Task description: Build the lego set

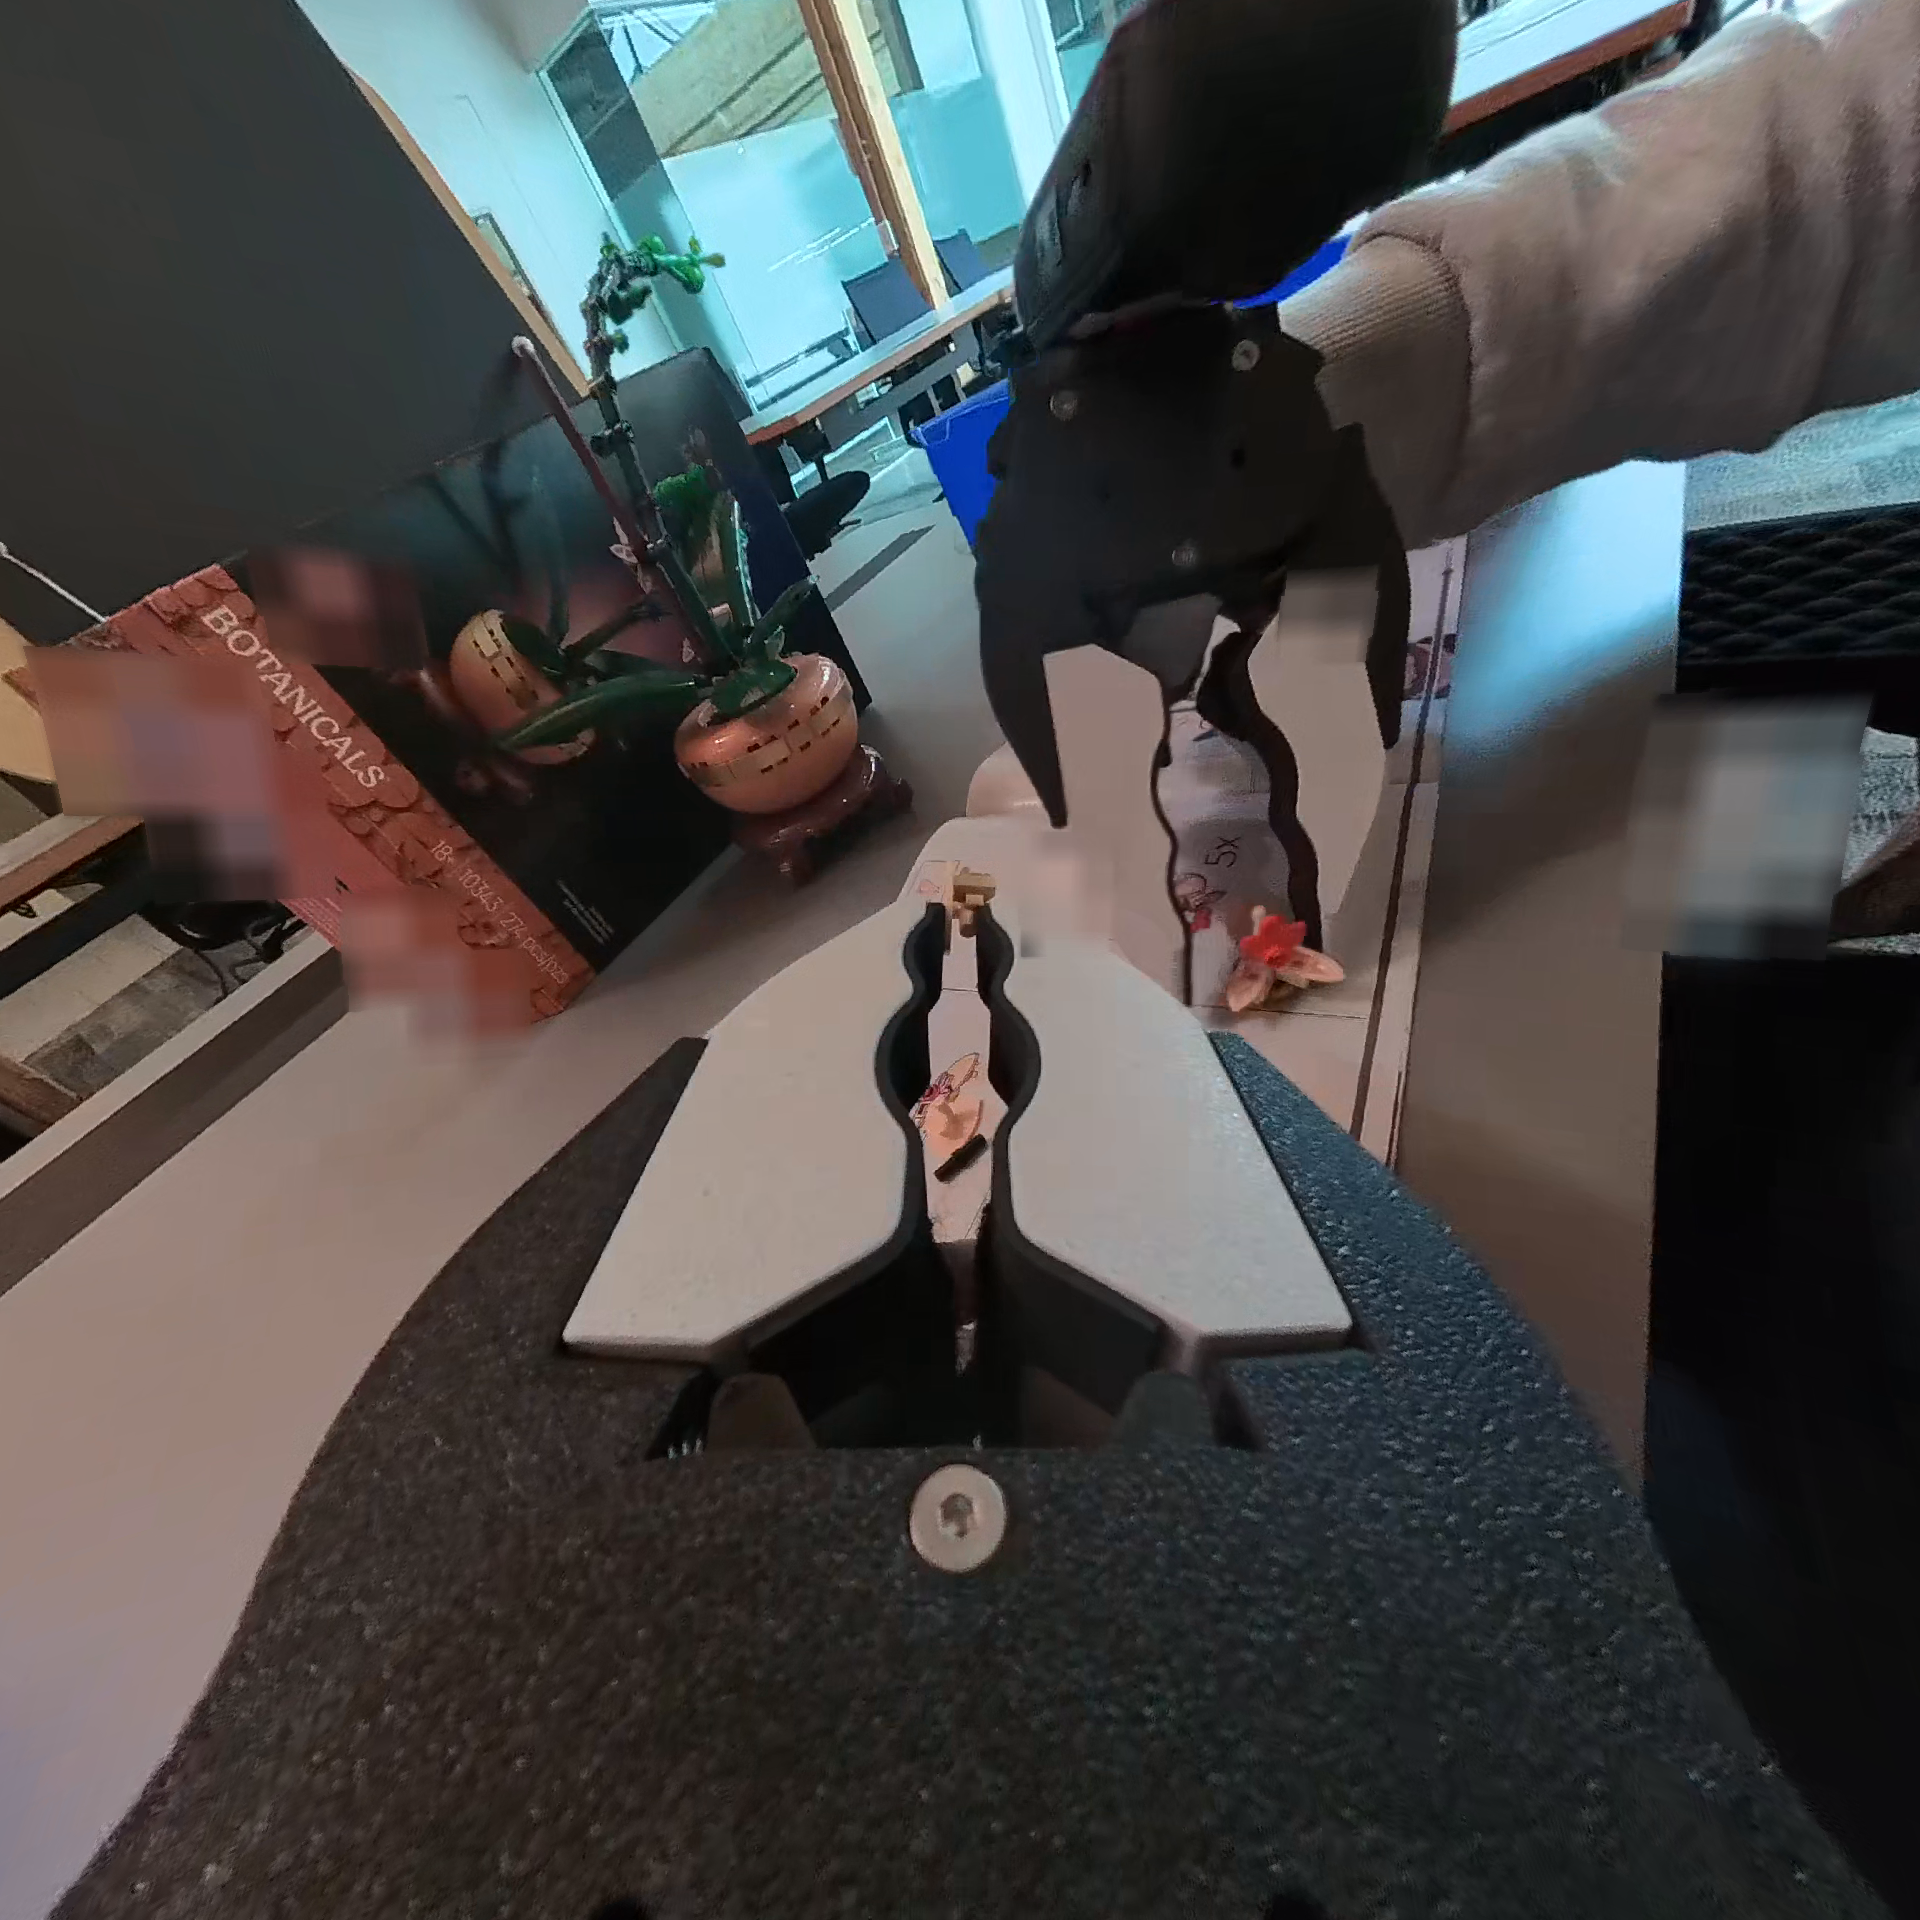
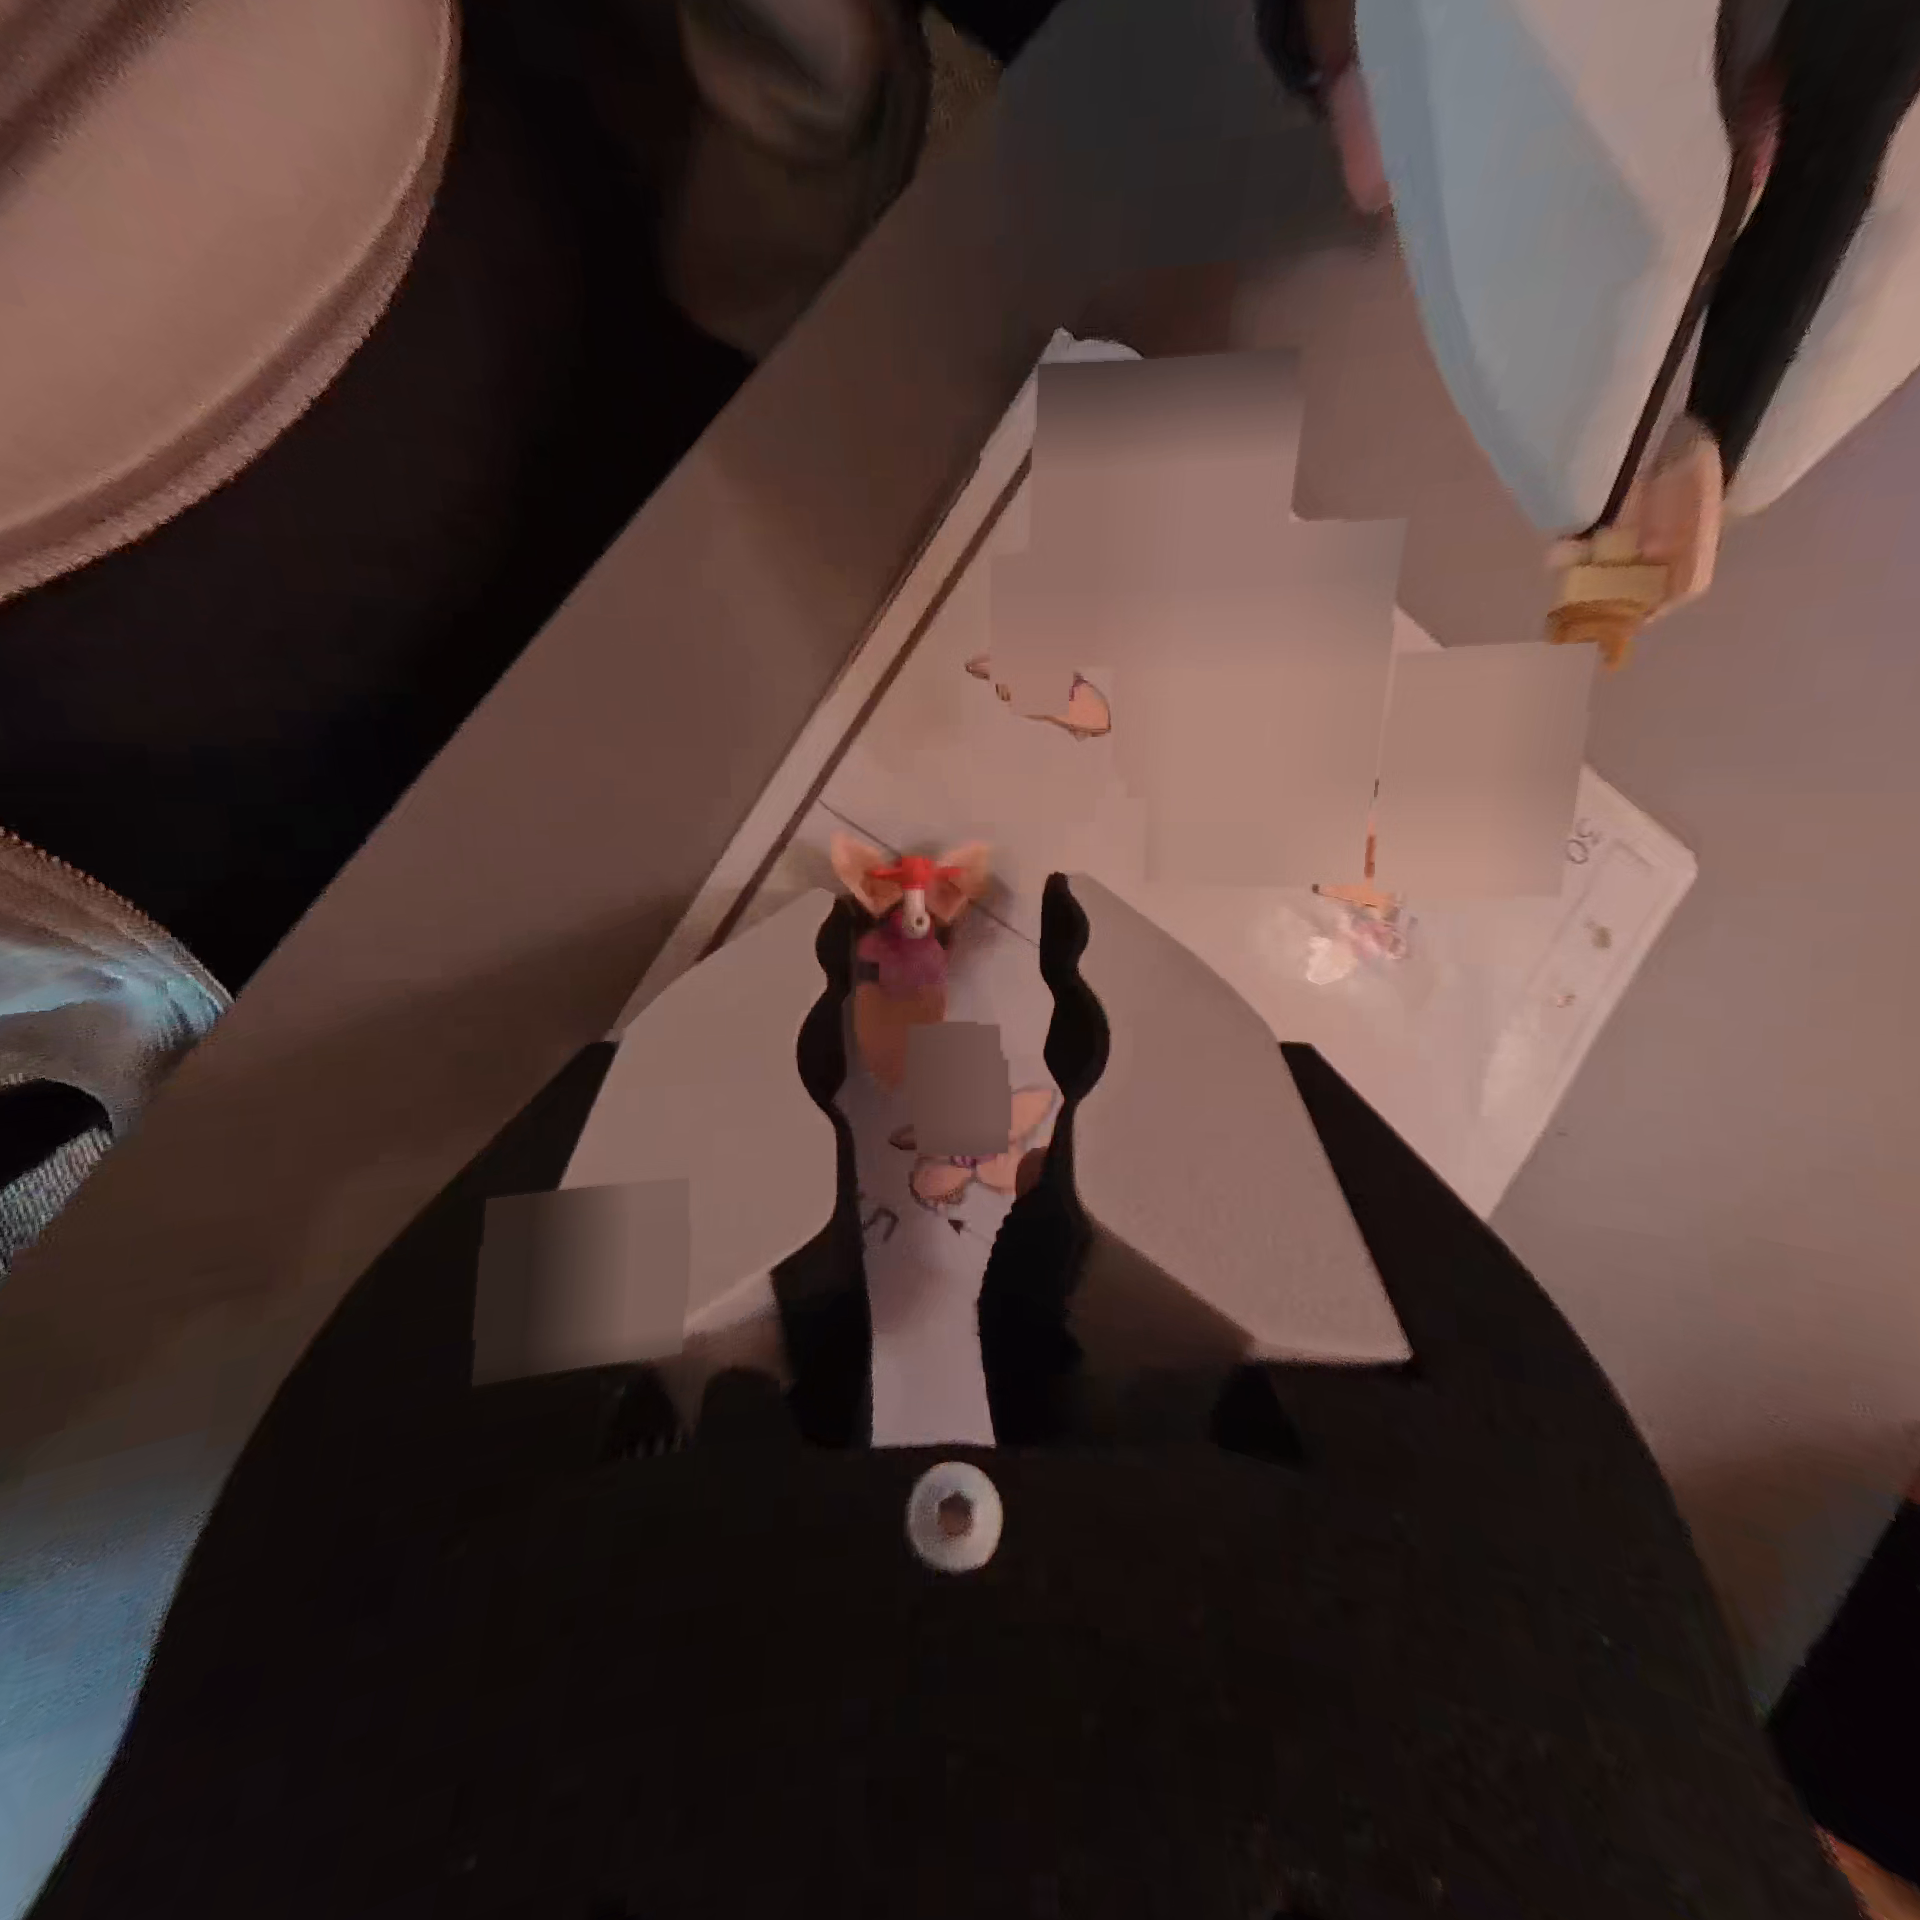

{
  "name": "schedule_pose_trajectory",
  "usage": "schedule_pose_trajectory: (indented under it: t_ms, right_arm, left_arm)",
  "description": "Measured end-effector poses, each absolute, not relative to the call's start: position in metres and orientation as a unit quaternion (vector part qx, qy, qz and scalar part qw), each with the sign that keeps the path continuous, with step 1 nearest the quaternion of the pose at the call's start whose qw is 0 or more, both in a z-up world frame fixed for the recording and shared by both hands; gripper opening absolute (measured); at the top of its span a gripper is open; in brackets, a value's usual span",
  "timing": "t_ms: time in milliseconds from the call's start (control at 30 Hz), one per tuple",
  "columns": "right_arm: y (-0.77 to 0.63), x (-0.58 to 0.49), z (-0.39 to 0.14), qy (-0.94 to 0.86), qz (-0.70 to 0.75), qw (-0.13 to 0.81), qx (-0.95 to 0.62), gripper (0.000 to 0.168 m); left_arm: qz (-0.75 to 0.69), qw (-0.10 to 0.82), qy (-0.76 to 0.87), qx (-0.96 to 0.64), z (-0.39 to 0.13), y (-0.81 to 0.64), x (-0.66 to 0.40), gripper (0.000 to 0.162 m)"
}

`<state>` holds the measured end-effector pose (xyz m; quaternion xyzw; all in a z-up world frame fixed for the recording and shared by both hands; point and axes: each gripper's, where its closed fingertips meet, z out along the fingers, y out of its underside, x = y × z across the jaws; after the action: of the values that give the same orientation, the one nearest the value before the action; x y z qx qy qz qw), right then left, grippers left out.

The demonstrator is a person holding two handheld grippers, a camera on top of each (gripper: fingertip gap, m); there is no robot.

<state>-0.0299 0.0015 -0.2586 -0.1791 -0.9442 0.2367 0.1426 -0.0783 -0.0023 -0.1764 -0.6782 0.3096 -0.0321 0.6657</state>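
My left gripper (image 1: 966,912) is shut on a small tan lego piece (image 1: 972,891) at its fingertips and holds it above the open instruction booklet (image 1: 1392,831). It also shows at the upper right of the right wrist view, with the tan piece (image 2: 1595,594). A small lego flower (image 1: 1273,954) with pink petals and a red centre lies on the booklet. My right gripper (image 2: 945,904) is open and points down at the flower (image 2: 914,888), which sits by its left fingertip. In the left wrist view the right gripper (image 1: 1242,940) straddles the flower.
A built lego orchid in a pink pot (image 1: 769,727) stands at the back left, before the set's box (image 1: 416,790). A small black pin (image 1: 961,1155) lies on the booklet. A clear bag of parts (image 2: 1340,940) lies right of the flower. The table's edge (image 2: 582,748) runs left of the booklet.
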Motion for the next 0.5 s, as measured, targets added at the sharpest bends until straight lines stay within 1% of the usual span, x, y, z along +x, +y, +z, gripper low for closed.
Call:
schedule_pose_trajectory:
  t_ms: [100, 167, 233, 300, 333, 433, 467, 500]
  right_arm:
    - [0.01, -0.028, -0.249, -0.936, 0.227, 0.16, -0.218, 0.043]
    - [0.013, -0.025, -0.236, -0.909, 0.24, 0.195, -0.281, 0.043]
    - [0.02, -0.022, -0.227, -0.86, 0.234, 0.247, -0.38, 0.027]
    - [0.011, -0.011, -0.224, -0.812, 0.263, 0.259, -0.452, 0.004]
    - [0.002, -0.008, -0.223, -0.783, 0.296, 0.263, -0.479, 0.002]
    - [-0.019, -0.004, -0.231, -0.707, 0.367, 0.239, -0.555, 0.001]
    - [-0.02, -0.004, -0.233, -0.69, 0.368, 0.244, -0.574, 0.004]
    - [-0.017, -0.007, -0.235, -0.672, 0.361, 0.259, -0.593, 0.014]
  left_arm:
    - [-0.038, 0.669, 0.302, -0.678, -0.177, -0.002, -0.081, 0.005]
    - [-0.039, 0.669, 0.301, -0.679, -0.178, -0.001, -0.082, 0.005]
    - [-0.04, 0.667, 0.301, -0.681, -0.179, 0.0, -0.083, 0.005]
    - [-0.041, 0.665, 0.302, -0.682, -0.18, 0.001, -0.082, 0.005]
    - [-0.04, 0.665, 0.304, -0.681, -0.181, 0.001, -0.082, 0.005]
    - [-0.033, 0.665, 0.308, -0.68, -0.181, 0.002, -0.081, 0.005]
    - [-0.029, 0.664, 0.309, -0.681, -0.181, 0.002, -0.081, 0.005]
    - [-0.025, 0.662, 0.31, -0.682, -0.181, 0.002, -0.081, 0.005]
